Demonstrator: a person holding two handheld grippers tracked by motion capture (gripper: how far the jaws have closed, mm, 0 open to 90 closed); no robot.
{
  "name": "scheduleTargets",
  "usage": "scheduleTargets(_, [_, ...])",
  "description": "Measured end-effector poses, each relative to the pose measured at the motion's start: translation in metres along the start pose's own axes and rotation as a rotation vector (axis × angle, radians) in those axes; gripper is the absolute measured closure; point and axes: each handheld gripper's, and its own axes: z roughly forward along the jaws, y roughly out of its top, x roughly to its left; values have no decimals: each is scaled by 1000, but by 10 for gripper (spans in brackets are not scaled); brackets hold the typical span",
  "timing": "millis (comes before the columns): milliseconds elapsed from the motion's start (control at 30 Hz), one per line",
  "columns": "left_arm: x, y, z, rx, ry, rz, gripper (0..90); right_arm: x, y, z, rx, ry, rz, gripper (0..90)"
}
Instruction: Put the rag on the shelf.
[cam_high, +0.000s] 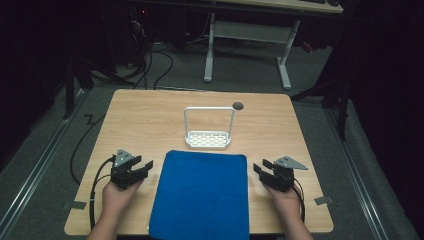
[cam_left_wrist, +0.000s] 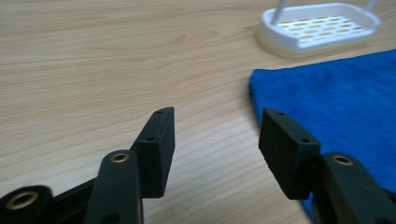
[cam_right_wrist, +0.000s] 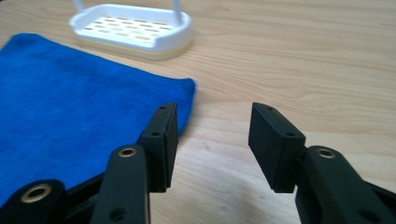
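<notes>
A blue towel lies flat on the wooden table, reaching to the near edge. Behind it stands a white perforated tray with a tall wire handle. My left gripper rests just left of the towel, jaws open with nothing between them. On the towel's right side my right gripper is open and empty too. The left gripper view shows its open jaws over bare wood, the towel's corner to the right and the tray beyond. In the right gripper view my gripper points past the towel's corner.
A small dark round hole sits near the table's far edge. Beyond the table are a white desk frame and cables on the grey floor. Bare wood lies left and right of the tray.
</notes>
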Motion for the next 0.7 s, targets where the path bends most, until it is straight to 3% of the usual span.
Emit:
scheduleTargets(33, [0,0,0,0,0,0,470,3,0,-1,-6,18,-17,578])
scheduleTargets(67, [-7,0,3,30,-54,14,478,6,1,-1,-19,33,-37,588])
scheduleTargets(100, [-12,0,5,53,-77,32,489,10,1,-1,-21,46,-50,579])
scheduleTargets(167, [-26,0,8,85,-115,70,507,19,2,2,5,87,-38,565])
scheduleTargets(233, [-42,-1,10,112,-157,107,576,32,3,6,51,126,-67,596])
scheduleTargets(267, [-50,-1,12,133,-168,130,601,40,2,8,66,137,-103,626])
scheduleTargets(300, [-50,-1,12,133,-168,130,620,40,2,8,66,137,-103,626])
scheduleTargets(333, [-65,-3,16,166,-172,193,633,55,1,12,104,158,-175,666])
scheduleTargets(400, [-75,-7,21,214,-176,239,650,65,-2,17,144,189,-213,684])
scheduleTargets(433, [-75,-7,21,214,-176,239,649,65,-2,17,144,189,-213,684])
scheduleTargets(500, [-82,-9,21,205,-150,287,656,70,-5,23,185,184,-235,698])
scheduleTargets(600, [-83,-14,13,211,-192,264,663,68,-8,20,209,190,-208,703])
scheduleTargets(700, [-92,-21,5,211,-225,300,663,65,-15,7,217,217,-207,699])
